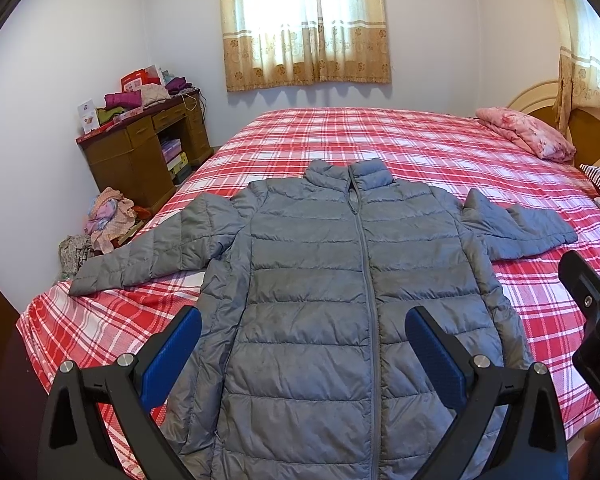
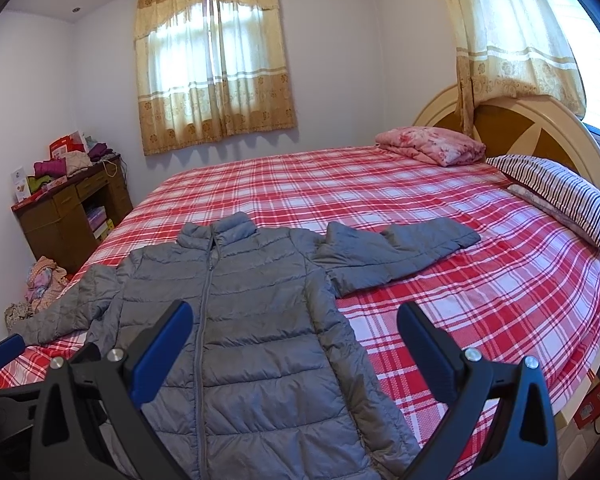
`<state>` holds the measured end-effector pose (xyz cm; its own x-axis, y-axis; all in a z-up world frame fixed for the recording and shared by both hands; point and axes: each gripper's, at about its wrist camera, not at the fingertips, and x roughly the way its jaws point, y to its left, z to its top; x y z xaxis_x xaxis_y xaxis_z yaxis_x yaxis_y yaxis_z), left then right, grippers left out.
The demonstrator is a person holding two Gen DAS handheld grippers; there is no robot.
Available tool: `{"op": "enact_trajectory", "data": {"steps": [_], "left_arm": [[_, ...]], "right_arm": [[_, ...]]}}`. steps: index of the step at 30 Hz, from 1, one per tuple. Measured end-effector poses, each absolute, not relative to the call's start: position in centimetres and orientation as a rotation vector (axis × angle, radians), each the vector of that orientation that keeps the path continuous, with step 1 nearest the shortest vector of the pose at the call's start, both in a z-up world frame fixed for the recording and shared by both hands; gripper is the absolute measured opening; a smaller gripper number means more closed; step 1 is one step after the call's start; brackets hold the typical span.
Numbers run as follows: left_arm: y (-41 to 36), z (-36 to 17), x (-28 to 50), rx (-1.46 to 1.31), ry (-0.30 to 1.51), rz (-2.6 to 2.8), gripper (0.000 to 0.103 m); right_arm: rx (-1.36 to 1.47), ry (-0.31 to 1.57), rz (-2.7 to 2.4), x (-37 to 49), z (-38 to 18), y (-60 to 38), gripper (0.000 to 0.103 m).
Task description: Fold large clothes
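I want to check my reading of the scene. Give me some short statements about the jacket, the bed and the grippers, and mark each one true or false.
1. The jacket lies front up on the bed, zipped. True.
2. Both sleeves are folded across the chest. False: both lie spread out to the sides.
3. The left gripper holds the hem. False: its jaws stand open and hold nothing.
4. The right gripper is open. True.
5. A striped pillow lies by the headboard. True.
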<state>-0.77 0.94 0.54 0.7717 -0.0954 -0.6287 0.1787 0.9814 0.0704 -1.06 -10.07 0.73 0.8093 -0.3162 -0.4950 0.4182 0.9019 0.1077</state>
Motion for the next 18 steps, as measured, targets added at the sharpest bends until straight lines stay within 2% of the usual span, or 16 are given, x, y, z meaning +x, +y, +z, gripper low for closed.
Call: {"op": "enact_trajectory", "data": {"steps": [9, 18], "left_arm": [[0.9, 0.4, -0.4, 0.136, 0.673, -0.150, 0.102], [-0.8, -0.6, 4.0, 0.143, 0.714, -0.187, 0.102]], "right_arm": [[0.239, 0.480, -0.410, -1.2, 0.6, -11.9, 0.103], [0.329, 0.522, -0.480, -0.9, -0.8, -19.8, 0.103]]}}
